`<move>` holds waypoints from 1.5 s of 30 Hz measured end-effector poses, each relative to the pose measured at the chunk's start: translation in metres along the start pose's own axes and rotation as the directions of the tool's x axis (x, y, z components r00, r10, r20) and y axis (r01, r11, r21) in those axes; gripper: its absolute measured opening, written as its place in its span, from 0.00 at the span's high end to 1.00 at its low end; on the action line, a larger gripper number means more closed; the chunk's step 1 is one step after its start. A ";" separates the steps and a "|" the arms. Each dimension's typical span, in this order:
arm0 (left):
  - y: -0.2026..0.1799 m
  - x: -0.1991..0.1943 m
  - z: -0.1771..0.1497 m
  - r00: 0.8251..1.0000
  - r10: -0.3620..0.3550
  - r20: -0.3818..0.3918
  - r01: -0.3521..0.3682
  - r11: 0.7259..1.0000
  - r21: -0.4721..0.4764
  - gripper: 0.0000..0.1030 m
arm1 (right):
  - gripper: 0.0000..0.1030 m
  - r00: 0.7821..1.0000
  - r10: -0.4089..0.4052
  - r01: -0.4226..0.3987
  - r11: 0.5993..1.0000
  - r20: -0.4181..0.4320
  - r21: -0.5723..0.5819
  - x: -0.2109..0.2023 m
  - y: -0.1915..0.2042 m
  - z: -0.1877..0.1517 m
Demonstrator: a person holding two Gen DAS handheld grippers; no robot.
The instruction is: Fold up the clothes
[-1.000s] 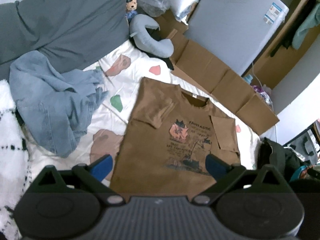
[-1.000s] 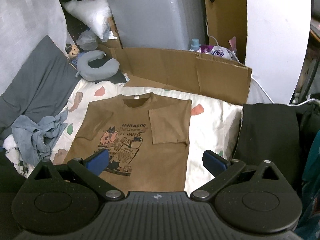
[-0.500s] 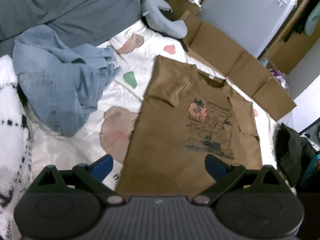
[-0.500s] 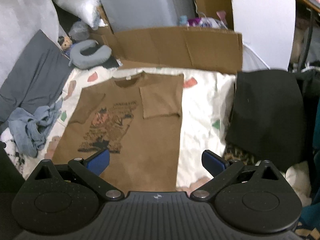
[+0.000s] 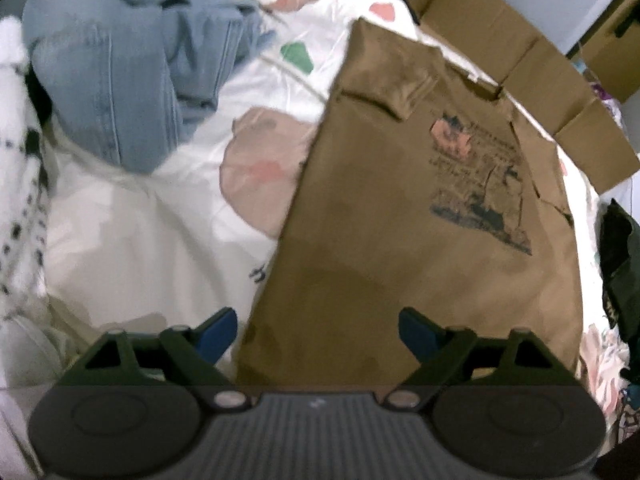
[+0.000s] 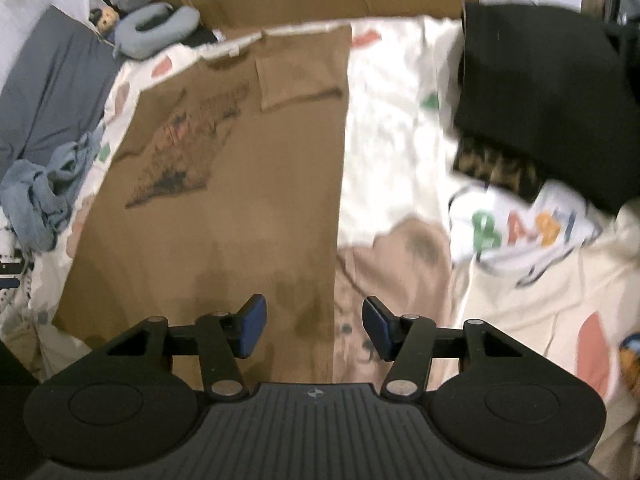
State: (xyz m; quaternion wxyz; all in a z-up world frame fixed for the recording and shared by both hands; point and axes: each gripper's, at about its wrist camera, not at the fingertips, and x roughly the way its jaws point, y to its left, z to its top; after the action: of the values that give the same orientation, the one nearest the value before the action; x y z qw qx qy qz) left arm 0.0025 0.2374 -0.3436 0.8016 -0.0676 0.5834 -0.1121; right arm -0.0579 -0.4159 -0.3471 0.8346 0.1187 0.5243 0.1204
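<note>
A brown T-shirt (image 5: 420,208) with a dark print lies flat on the patterned white bedsheet, both sleeves folded in over the chest. It also shows in the right wrist view (image 6: 224,184). My left gripper (image 5: 318,330) is open and empty, low over the shirt's bottom left corner. My right gripper (image 6: 314,328) is open and empty, its jaws partly closed in, astride the shirt's bottom right edge.
A crumpled blue denim garment (image 5: 132,76) lies left of the shirt. A black folded garment (image 6: 548,92) sits at the right on the bedsheet (image 6: 392,120). Flat cardboard (image 5: 532,68) and a grey neck pillow (image 6: 156,34) lie beyond the shirt's collar.
Both grippers have come down and closer to the shirt's bottom hem. The right gripper's jaws have narrowed. The shirt has not moved.
</note>
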 end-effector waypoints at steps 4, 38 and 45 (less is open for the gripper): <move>0.006 0.018 -0.003 0.999 0.001 -0.036 -0.002 1.000 -0.030 0.19 | 0.57 0.999 0.015 -0.015 1.000 -0.050 0.015 0.024 -0.008 -0.014; 0.030 0.058 -0.021 0.992 0.020 -0.124 -0.018 1.000 0.016 0.36 | 0.82 0.973 0.123 -0.091 0.982 -0.197 0.163 0.089 -0.024 -0.041; 0.033 0.071 -0.022 0.990 0.016 -0.140 -0.007 0.998 0.063 0.38 | 0.73 0.968 0.148 -0.097 0.965 -0.200 0.246 0.101 -0.037 -0.048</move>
State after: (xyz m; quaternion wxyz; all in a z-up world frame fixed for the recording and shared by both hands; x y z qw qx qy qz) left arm 0.0053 0.2512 -0.4233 0.7609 -0.0308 0.6349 -0.1301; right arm -0.0555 -0.4140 -0.4647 0.7434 0.2347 0.6144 0.1219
